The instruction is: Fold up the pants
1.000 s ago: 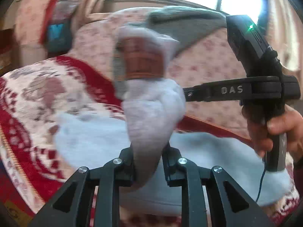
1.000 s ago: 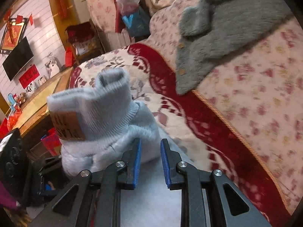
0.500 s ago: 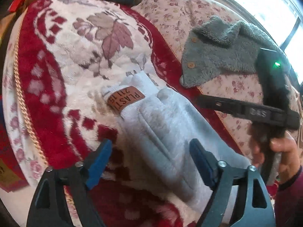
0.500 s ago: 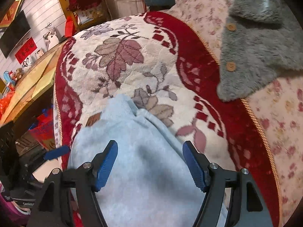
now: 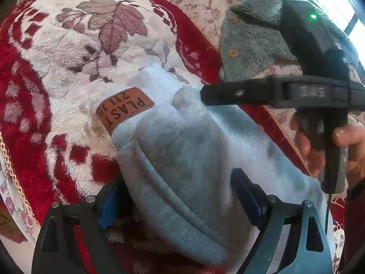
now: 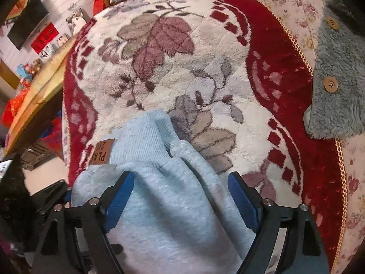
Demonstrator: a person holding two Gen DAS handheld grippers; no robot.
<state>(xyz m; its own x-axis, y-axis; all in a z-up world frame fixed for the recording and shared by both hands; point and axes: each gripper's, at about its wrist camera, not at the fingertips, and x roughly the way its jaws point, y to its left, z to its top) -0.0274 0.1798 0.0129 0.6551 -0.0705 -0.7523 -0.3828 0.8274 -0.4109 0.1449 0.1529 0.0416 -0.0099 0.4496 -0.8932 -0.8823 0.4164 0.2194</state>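
The light blue pants [image 5: 182,155] lie folded on a plush red-and-cream floral blanket [image 5: 68,52] that covers a sofa seat, with the ribbed cuff end pointing away toward the far side and a brown leather patch [image 5: 124,109] printed "PLAST" sewn on the cuff. In the left wrist view the left gripper [image 5: 180,203] stands spread wide, its blue-padded fingers [image 5: 247,203] straddling the near part of the folded bundle without pinching it; the left one sits beside the fold's edge near the blanket, the right one rests against the top of the fabric. The right gripper [image 6: 180,196] is likewise released, its blue pads [image 6: 119,197] set apart on either side of the pants just behind the cuff, the cloth passing loosely between them. From the left wrist view that right tool appears as a black body with a green light, held in the person's right hand [image 5: 330,146] at the right of the scene, its finger tip reaching over the far edge of the pants. A grey fleece garment [image 6: 337,91] with wooden buttons lies on the floral sofa back to the far right, well apart from the pants. A wall-mounted television [image 6: 27,25] shows at the far left.
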